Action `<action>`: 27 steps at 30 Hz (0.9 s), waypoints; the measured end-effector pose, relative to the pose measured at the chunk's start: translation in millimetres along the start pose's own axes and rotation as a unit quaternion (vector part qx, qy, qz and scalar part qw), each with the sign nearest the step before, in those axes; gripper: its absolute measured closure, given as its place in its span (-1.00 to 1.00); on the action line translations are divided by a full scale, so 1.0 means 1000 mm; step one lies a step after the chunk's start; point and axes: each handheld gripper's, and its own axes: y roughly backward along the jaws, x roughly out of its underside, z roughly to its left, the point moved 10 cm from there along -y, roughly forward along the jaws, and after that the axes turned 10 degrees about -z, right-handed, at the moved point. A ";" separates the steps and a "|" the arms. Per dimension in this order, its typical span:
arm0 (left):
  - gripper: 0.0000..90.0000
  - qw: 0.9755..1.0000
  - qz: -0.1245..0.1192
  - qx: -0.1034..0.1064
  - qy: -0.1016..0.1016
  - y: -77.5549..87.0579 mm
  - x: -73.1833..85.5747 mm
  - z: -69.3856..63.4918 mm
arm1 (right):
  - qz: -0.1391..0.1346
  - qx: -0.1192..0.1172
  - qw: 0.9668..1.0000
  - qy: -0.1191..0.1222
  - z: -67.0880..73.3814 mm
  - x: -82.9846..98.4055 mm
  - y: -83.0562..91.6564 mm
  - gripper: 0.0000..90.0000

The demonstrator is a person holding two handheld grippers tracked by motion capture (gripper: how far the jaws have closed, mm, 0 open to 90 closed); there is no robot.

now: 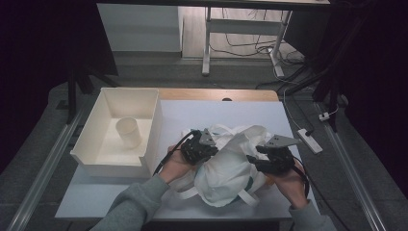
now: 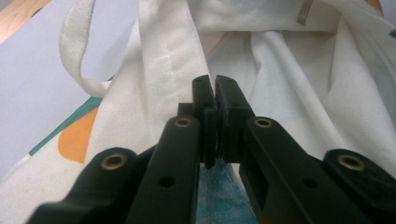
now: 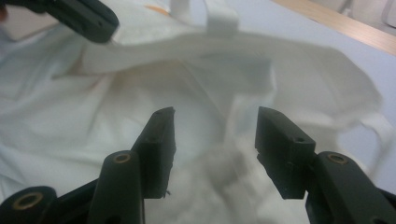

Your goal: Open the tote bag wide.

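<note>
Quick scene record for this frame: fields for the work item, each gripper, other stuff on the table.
work item: white cloth tote bag, crumpled, on the white table sheet
bag details: cloth handles; orange and teal print
left gripper: shut, fingers together against the bag's cloth; whether a fold is pinched, cannot tell
right gripper: open over the bag's mouth, nothing between the fingers
bin: white open box left of the bag
in bin: white cup, upright
</note>
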 end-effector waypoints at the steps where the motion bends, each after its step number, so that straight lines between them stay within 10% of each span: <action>1: 0.93 1.000 -0.001 0.000 0.001 0.000 0.000 0.001 | 0.002 0.009 1.000 -0.002 0.000 0.003 0.003 0.03; 11: 0.96 1.000 -0.012 -0.005 0.017 0.007 0.000 0.010 | 0.036 0.043 0.998 0.007 0.015 0.015 -0.003 -0.12; 21: 0.96 0.999 -0.010 -0.018 0.035 0.010 0.007 0.023 | 0.076 0.068 0.995 0.000 -0.006 0.033 0.018 0.89; 27: 0.96 0.998 0.002 -0.030 0.049 0.011 0.017 0.033 | 0.074 0.084 0.993 -0.023 -0.019 0.047 0.041 0.96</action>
